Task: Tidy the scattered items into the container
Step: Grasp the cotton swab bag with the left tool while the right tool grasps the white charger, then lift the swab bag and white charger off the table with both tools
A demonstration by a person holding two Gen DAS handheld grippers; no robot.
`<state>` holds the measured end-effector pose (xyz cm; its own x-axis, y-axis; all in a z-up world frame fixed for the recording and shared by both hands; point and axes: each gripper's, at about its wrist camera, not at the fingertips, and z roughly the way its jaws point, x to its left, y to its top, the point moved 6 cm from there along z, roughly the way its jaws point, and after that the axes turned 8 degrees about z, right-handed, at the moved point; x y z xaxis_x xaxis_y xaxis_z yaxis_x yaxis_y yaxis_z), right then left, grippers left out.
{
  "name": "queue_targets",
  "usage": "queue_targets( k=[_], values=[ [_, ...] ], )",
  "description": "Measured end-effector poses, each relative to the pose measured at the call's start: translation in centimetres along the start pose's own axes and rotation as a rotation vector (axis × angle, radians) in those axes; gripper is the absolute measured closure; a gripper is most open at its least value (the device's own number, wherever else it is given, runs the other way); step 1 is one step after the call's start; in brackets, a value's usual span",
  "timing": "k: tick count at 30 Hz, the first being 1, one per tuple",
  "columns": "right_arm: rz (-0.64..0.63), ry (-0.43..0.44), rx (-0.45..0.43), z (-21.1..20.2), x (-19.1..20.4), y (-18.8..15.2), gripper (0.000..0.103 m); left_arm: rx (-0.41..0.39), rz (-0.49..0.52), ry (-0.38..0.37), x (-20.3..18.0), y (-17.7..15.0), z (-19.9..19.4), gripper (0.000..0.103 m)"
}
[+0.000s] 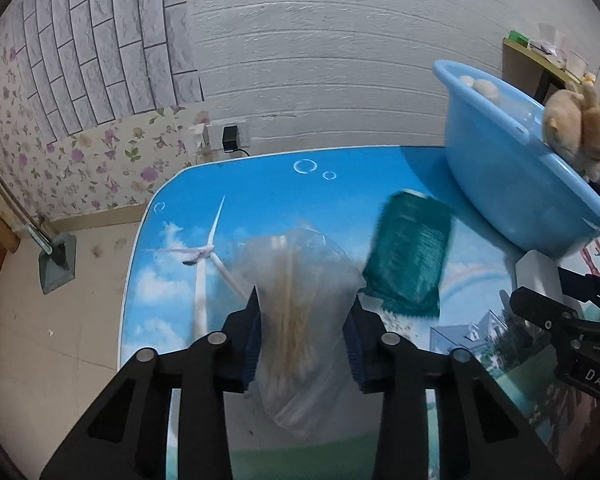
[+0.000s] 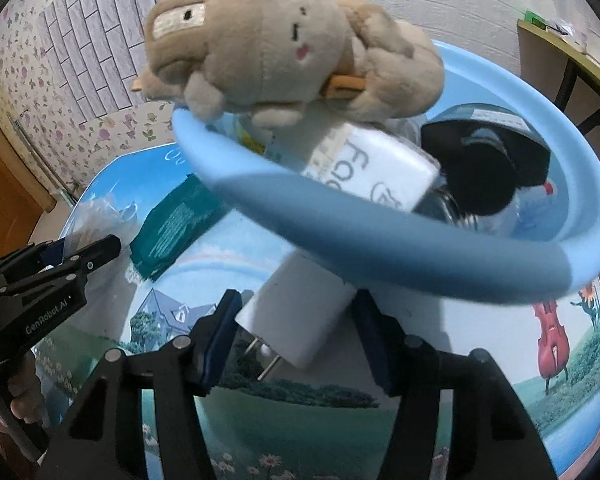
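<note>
My left gripper is shut on a clear bag of thin wooden sticks, held above the picture-printed table. A green packet lies just right of it and also shows in the right wrist view. My right gripper is shut on a white plug charger, held just below the rim of the blue basin. The basin holds a white box, a black object and other items. A beige plush toy rests on the basin's rim.
The table's left edge drops to a tiled floor with a dustpan. A wall socket with a black adapter sits behind the table. A shelf with clutter stands at the far right. The left gripper shows in the right wrist view.
</note>
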<state>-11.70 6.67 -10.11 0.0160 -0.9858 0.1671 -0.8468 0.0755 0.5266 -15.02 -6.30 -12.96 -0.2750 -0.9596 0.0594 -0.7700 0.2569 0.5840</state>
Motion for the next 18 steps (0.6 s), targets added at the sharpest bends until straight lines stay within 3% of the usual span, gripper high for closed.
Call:
queue_targets(
  k=[18],
  values=[
    [0.053,0.060,0.008,-2.0,-3.9,-1.3,0.047,-0.006,-0.016,-0.023,-3.0,-1.8,-3.0,0.074]
  ],
)
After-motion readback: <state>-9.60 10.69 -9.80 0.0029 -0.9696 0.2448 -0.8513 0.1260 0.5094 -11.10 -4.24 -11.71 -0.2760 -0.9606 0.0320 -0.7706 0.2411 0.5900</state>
